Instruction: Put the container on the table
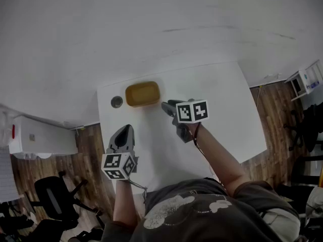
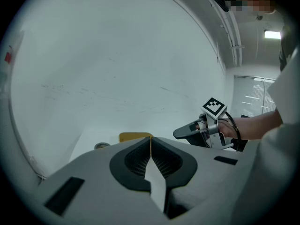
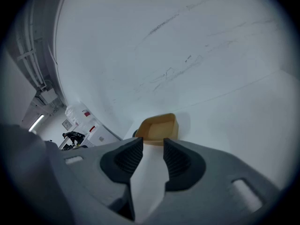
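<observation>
A yellow, open-topped container (image 1: 142, 94) stands on the white table (image 1: 222, 100) near its far edge. It also shows in the left gripper view (image 2: 135, 136) and the right gripper view (image 3: 158, 127). My right gripper (image 1: 165, 106) hovers just right of and nearer than the container, and its jaws are open with nothing between them (image 3: 153, 142). My left gripper (image 1: 126, 130) is at the table's left side, nearer to me, with its pads together at the tips and holding nothing (image 2: 151, 139). The right gripper (image 2: 180, 133) is also visible from the left gripper view.
A small round grey object (image 1: 116, 102) lies on the table left of the container. A white wall rises behind the table. On the wood floor at the left are a white cabinet (image 1: 40, 135) and a black office chair (image 1: 55, 200). A shelf (image 1: 305, 82) stands at the right.
</observation>
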A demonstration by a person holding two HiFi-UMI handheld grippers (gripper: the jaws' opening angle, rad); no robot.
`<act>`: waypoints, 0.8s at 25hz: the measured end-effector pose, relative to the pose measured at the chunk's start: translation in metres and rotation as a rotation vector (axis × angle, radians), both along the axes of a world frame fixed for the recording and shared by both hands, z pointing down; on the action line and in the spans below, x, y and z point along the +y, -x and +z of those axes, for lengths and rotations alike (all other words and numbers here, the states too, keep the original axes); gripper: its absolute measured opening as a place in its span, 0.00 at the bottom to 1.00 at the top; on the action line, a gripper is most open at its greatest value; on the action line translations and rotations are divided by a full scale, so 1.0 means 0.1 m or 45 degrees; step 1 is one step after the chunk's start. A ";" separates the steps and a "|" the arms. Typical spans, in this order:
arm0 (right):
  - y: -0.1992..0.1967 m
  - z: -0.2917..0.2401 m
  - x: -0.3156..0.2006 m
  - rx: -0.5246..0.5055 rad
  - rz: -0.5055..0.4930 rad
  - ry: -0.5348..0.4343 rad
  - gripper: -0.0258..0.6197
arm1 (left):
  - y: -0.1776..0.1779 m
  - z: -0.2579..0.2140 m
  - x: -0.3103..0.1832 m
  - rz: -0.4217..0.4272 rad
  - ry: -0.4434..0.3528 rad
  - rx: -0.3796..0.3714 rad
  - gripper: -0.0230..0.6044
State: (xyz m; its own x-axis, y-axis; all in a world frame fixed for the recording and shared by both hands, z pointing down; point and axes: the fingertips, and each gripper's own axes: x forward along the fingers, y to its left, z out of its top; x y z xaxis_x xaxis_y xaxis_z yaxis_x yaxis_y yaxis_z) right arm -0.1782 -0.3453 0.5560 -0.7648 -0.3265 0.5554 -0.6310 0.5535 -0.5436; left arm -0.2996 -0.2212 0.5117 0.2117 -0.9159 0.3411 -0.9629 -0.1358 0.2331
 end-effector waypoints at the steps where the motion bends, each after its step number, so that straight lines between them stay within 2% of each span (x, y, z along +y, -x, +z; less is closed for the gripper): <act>1: -0.01 -0.03 0.06 -0.005 -0.020 0.000 0.24 | -0.04 -0.03 0.02 0.000 -0.004 -0.002 0.05; 6: -0.13 -0.18 0.34 -0.033 -0.093 -0.005 0.23 | -0.29 -0.17 0.17 -0.004 -0.042 0.013 0.05; 8: -0.22 -0.24 0.44 -0.035 -0.107 -0.019 0.14 | -0.40 -0.22 0.24 -0.010 -0.055 0.020 0.05; 13: -0.48 -0.33 0.74 -0.064 -0.144 -0.022 0.07 | -0.70 -0.30 0.43 -0.017 -0.081 0.008 0.05; 20: -0.81 -0.46 0.99 -0.086 -0.167 -0.090 0.04 | -1.08 -0.34 0.65 -0.026 -0.074 0.004 0.05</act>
State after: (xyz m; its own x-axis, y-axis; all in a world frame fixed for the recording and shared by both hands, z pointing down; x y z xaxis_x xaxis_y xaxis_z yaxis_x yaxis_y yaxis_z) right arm -0.0970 -0.2464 0.5099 -0.8384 -0.2578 0.4803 -0.5140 0.6671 -0.5392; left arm -0.1919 -0.1559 0.4776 0.1940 -0.9383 0.2864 -0.9649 -0.1299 0.2282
